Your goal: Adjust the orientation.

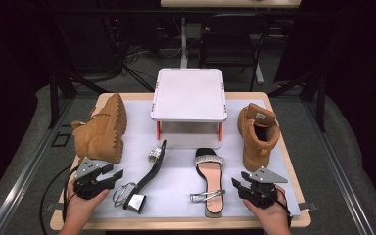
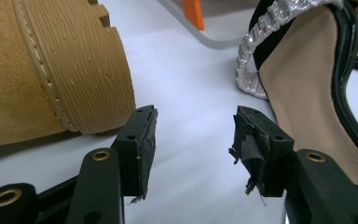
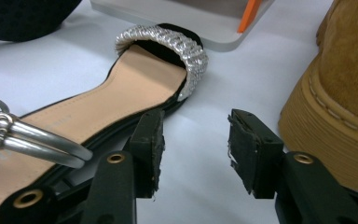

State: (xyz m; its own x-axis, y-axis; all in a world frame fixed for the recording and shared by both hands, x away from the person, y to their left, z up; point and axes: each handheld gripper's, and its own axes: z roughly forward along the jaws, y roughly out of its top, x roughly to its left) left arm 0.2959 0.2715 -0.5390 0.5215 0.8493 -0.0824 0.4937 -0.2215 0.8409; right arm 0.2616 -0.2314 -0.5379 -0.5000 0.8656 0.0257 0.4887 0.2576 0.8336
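Two tan boots and two black sandals with silver straps lie on a white mat. The left boot lies on its side; the right boot stands upright. One sandal rests on its edge, the other lies flat. My left gripper is open between the left boot's sole and the tipped sandal. My right gripper is open between the flat sandal and the right boot. Both hold nothing.
A white low rack on orange legs stands at the back middle of the table. A dark chair and cables are on the floor beyond the table.
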